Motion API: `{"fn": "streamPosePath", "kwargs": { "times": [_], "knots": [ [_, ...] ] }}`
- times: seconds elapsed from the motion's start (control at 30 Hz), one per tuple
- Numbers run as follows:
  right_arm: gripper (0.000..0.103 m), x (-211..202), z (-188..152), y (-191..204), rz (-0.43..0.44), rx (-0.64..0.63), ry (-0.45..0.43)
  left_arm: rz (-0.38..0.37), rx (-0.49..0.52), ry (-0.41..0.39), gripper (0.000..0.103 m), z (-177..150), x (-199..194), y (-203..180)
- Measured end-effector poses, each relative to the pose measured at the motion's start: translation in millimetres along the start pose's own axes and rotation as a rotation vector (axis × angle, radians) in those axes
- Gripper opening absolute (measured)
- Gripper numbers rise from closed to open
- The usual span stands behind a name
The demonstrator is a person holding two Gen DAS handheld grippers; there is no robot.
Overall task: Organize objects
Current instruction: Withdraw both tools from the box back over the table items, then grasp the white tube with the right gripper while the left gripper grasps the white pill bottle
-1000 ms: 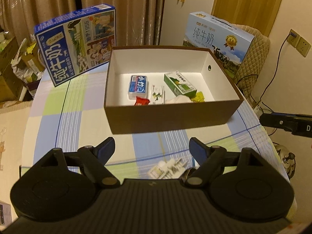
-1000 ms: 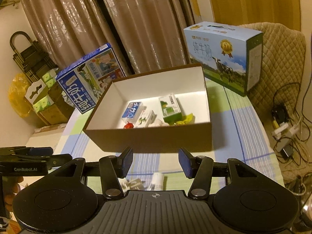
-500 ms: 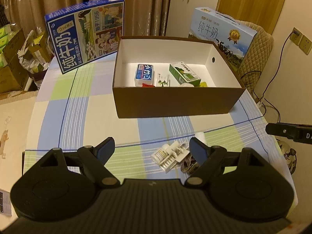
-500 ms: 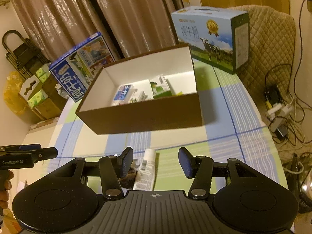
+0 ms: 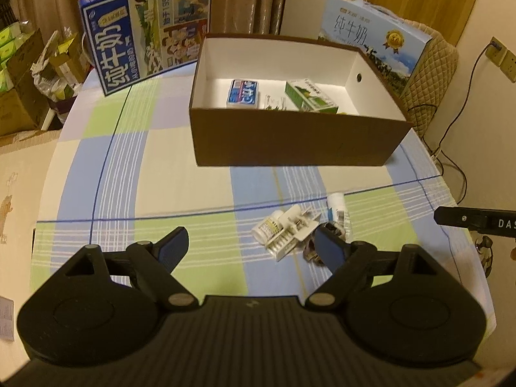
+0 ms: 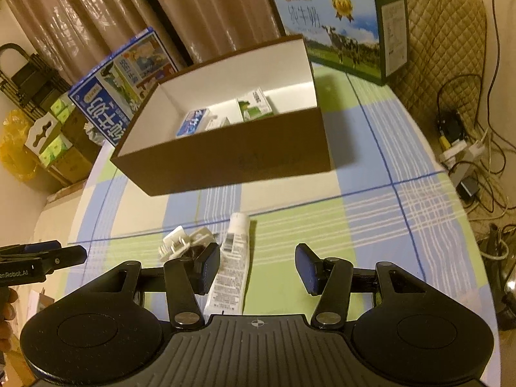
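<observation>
A brown box (image 5: pixel 290 148) (image 6: pixel 225 158) with a white inside stands on the checked tablecloth and holds a blue pack (image 5: pixel 242 93), a green carton (image 5: pixel 311 100) and small packets. In front of it lie a small bottle (image 5: pixel 269 227), a white blister tray (image 5: pixel 290 235), a white tube (image 6: pixel 230 264) and a dark item (image 5: pixel 311 248). My left gripper (image 5: pixel 251 246) hangs open above the cloth, its right finger beside that pile. My right gripper (image 6: pixel 256 267) is open with the tube lying just inside its left finger.
A blue milk carton box (image 5: pixel 145 29) leans at the back left and a pale blue one (image 5: pixel 374 42) stands at the back right by a quilted chair (image 6: pixel 445 32). Cardboard boxes (image 5: pixel 19 74) sit left of the table. Cables and a power strip (image 6: pixel 461 154) lie on the floor.
Both grippers have sunk and drawn back from the box. The loose pile on the cloth has come into fuller view ahead of the fingers, and the box looks farther away.
</observation>
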State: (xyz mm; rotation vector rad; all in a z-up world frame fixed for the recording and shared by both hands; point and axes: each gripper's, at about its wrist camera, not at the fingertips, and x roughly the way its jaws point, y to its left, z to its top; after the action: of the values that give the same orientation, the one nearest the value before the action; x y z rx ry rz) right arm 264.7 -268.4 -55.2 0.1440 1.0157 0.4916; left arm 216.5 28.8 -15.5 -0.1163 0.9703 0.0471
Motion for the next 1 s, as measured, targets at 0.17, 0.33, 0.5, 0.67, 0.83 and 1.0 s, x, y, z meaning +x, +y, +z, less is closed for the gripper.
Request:
{"fn": "streamPosePath", "kwargs": {
  "times": [0.17,0.33,0.5,0.67,0.83,1.0],
  "knots": [
    [0.049,15,-5,-2,0.002,0.005,0.030,0.015,-0.015,0.026,0.082,-8,8,6],
    [0.049,31,-10,-3,0.012,0.004,0.050,0.030,-0.029,0.050,0.082,-12,17,12],
    [0.049,50,-11,-1,0.024,-0.006,0.074,0.039,-0.038,0.071,0.082,-15,26,15],
    [0.049,69,-9,6,0.033,-0.043,0.082,0.047,-0.044,0.085,0.082,-16,35,19],
    [0.049,89,-6,11,0.034,-0.065,0.089,0.058,-0.054,0.089,0.082,-16,41,26],
    [0.048,108,-4,14,0.030,-0.076,0.094,0.071,-0.066,0.094,0.082,-16,46,34]
  ]
}}
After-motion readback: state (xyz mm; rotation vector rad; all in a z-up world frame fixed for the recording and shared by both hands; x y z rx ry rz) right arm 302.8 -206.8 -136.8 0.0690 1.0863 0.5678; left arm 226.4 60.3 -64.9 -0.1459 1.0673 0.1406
